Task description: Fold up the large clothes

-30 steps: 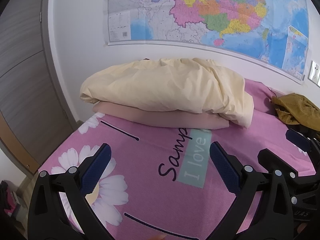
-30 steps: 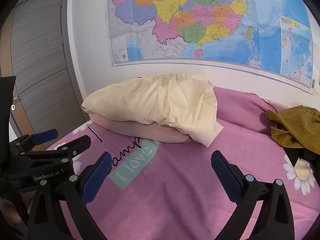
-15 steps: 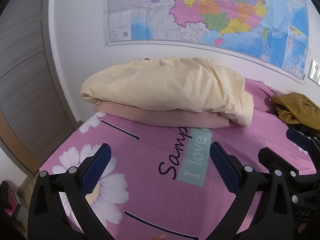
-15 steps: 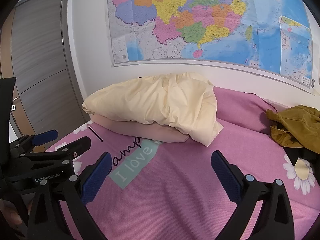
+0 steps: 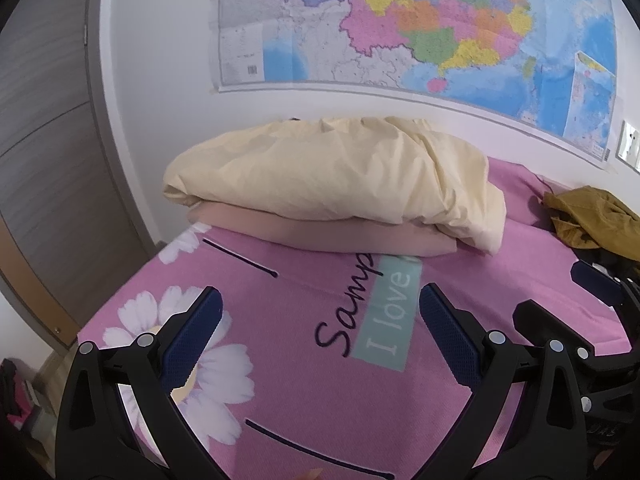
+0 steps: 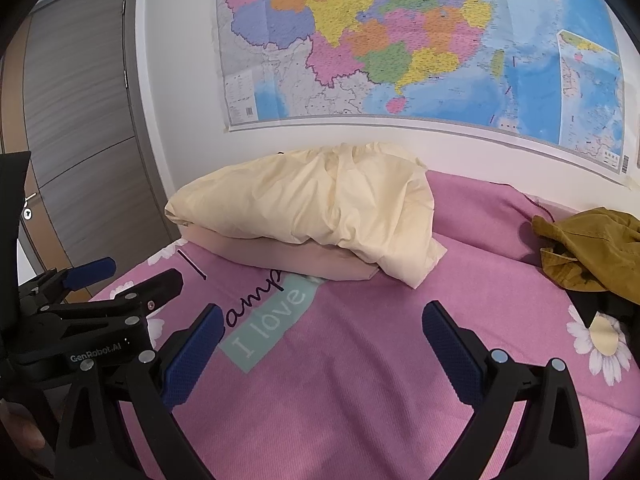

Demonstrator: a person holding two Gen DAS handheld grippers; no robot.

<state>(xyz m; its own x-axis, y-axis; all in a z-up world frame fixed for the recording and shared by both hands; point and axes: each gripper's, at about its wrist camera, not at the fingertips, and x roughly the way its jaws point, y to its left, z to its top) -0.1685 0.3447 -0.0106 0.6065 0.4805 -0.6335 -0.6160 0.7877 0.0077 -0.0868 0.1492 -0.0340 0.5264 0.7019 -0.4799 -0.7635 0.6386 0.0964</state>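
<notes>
Nearest the cameras, both grippers hang over the pink bedsheet [image 5: 304, 384] with nothing between their blue-padded fingers. The left gripper [image 5: 318, 334] has its fingers spread wide apart above a printed daisy and the dark script lettering; the right gripper [image 6: 322, 338] is equally wide apart over plain pink cloth beside the teal "I love" patch [image 6: 270, 326]. In the right wrist view the left gripper's black body sits at the near left edge, so the two tools are side by side.

Further back, toward the left of the bed, a cream-yellow duvet [image 5: 332, 178] lies folded and puffy on top of a flat beige-pink folded layer [image 5: 320, 232] — the stack rests on the sheet just beyond the lettering.

At the far right of the bed lies a crumpled mustard-brown garment [image 6: 592, 252], loose and unfolded, well apart from both grippers, with something dark under its near edge.

Behind everything, a large coloured wall map [image 6: 400, 40] hangs on the white wall — and a grey wood-grain door [image 6: 80, 120] stands at the far left.
</notes>
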